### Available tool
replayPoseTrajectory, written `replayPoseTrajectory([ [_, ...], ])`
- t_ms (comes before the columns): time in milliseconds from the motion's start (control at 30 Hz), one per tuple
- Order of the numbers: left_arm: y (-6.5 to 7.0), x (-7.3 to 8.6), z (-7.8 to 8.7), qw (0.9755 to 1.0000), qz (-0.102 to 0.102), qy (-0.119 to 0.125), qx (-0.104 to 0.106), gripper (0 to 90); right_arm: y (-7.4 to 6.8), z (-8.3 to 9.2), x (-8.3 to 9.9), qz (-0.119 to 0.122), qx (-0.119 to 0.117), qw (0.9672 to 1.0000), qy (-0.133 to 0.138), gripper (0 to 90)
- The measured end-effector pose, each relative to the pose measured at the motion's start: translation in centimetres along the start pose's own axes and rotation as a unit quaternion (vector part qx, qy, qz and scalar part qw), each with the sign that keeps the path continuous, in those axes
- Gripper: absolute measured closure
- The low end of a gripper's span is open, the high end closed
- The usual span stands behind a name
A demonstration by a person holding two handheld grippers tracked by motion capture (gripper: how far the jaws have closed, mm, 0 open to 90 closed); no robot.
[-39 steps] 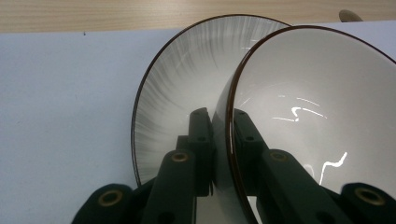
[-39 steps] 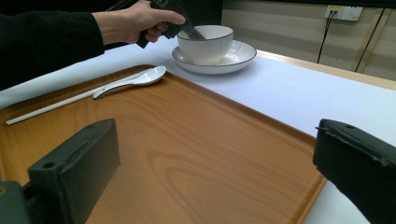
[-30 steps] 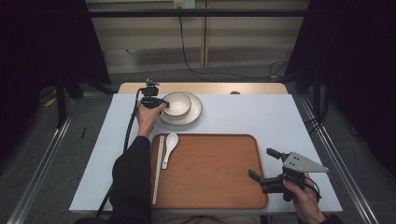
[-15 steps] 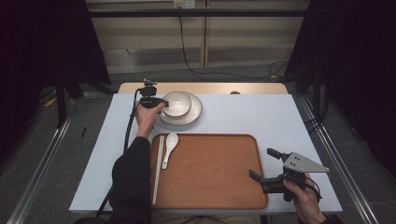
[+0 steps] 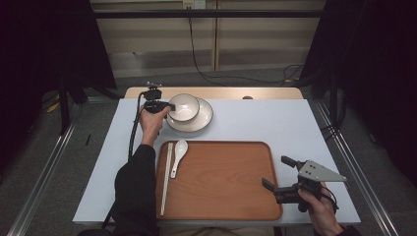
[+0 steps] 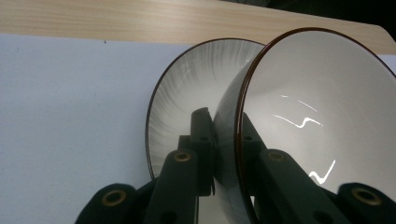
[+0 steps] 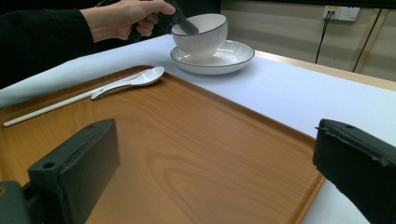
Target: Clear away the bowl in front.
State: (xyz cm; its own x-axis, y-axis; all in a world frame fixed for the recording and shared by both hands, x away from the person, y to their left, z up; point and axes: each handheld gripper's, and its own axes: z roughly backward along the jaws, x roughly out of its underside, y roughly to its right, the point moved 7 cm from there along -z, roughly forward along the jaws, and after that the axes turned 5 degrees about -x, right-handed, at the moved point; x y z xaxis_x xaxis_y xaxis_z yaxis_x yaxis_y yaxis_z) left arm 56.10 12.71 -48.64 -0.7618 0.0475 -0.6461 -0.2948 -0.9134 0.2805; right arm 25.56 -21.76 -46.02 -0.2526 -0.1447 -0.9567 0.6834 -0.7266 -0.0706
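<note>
Bowl (image 5: pixel 184 106) rim sits clamped in my left gripper (image 5: pixel 167 106), over its plate (image 5: pixel 202 119); my right gripper (image 5: pixel 278 173) gapes beside the tray (image 5: pixel 221 182).

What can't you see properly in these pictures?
- Whether the bowl is lifted off the plate or sitting on it: in the left gripper view the bowl itself covers where they meet.
- The bowl's bottom: cut off by the lower edge of the left gripper view.
- The chopsticks' near end: cut off by the left edge of the right gripper view.
</note>
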Motion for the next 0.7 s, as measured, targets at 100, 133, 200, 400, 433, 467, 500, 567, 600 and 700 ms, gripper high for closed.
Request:
replayPoseTrajectory([
  [100,0.1,-0.1,0.5,1.0,-0.002,0.005,0.002,82.5,0.0,0.0,0.0,0.001,0.0,1.0,0.0,0.2],
  [133,0.2,-0.1,0.6,1.0,0.002,0.008,0.001,82.5,0.0,0.1,0.1,0.002,-0.001,1.0,-0.002,0.2],
  [200,0.2,-0.1,0.9,0.9999,-0.008,0.009,-0.001,82.5,0.0,0.1,0.0,0.002,-0.001,1.0,-0.001,0.2],
  [400,0.9,0.3,1.5,0.9998,-0.014,0.008,0.007,82.4,-0.2,0.1,0.0,0.001,-0.002,1.0,0.0,0.2],
  [433,1.0,0.3,1.7,0.9998,-0.017,0.009,0.007,82.4,-0.1,0.1,0.0,0.002,-0.004,1.0,-0.001,0.2],
  [467,1.0,0.4,1.7,0.9997,-0.017,0.01,0.011,82.4,-0.1,0.1,0.0,0.001,-0.003,1.0,-0.001,0.2],
  [500,1.2,0.5,1.9,0.9997,-0.016,0.01,0.016,82.5,-0.2,0.0,0.0,0.001,-0.004,1.0,0.001,0.2],
  [567,1.4,0.5,2.2,0.9995,-0.022,0.016,0.015,82.4,-0.2,0.1,0.0,0.002,-0.003,1.0,0.0,0.2],
  [600,1.5,0.6,2.4,0.9995,-0.023,0.014,0.016,82.4,-0.2,0.1,0.0,0.001,-0.002,1.0,0.001,0.2],
  [700,2.0,0.7,2.9,0.999,-0.032,0.015,0.025,82.5,-0.2,0.1,0.0,0.001,-0.003,1.0,0.002,0.2],
])
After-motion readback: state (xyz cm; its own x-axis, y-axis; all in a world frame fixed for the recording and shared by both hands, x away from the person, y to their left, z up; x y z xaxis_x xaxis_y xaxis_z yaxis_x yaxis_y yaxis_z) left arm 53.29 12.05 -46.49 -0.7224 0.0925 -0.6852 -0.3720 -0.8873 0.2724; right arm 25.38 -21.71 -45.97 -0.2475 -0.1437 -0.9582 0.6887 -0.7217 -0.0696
